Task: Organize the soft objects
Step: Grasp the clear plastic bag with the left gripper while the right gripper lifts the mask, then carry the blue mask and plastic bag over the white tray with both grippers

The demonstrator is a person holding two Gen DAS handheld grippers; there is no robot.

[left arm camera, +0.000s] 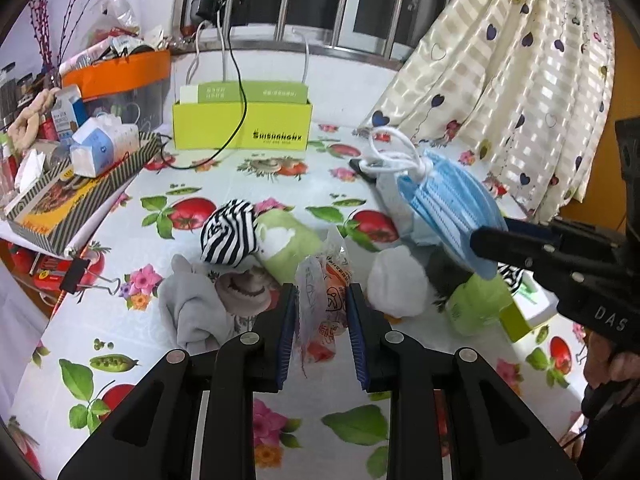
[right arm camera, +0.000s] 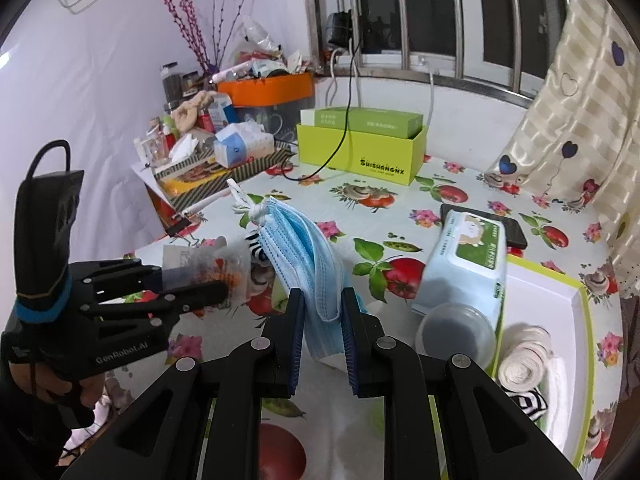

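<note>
both grippers are loaded, so the step in hand looks like carrying, not picking. the right gripper (right arm camera: 322, 316) has its jaws closed on a stack of blue masks (right arm camera: 308, 256), held on edge at the centre of the right view, ear loops knotted at the upper end; in the left view the same masks (left arm camera: 448, 204) hang at right of centre, above the table. the left gripper (left arm camera: 322, 312) has its jaws pinched on a crinkly clear packet (left arm camera: 324, 292) with orange print, low in the centre of its frame.

still loose on the fruit-print cloth (left arm camera: 240, 184), mid-frame in the left view: a striped sock roll (left arm camera: 230, 232), a green roll (left arm camera: 288, 240), a grey cloth (left arm camera: 188, 304) and a white ball (left arm camera: 396, 284).

the likely goal is the white tray (right arm camera: 536, 300) with the green rim at the right of the right view; it already holds a cream roll (right arm camera: 520, 356), and a wipes pack (right arm camera: 468, 256) leans over its left edge. next, i judge, the masks go right and down into the bare part of the tray, clear of the wipes, before the jaws part.
</note>
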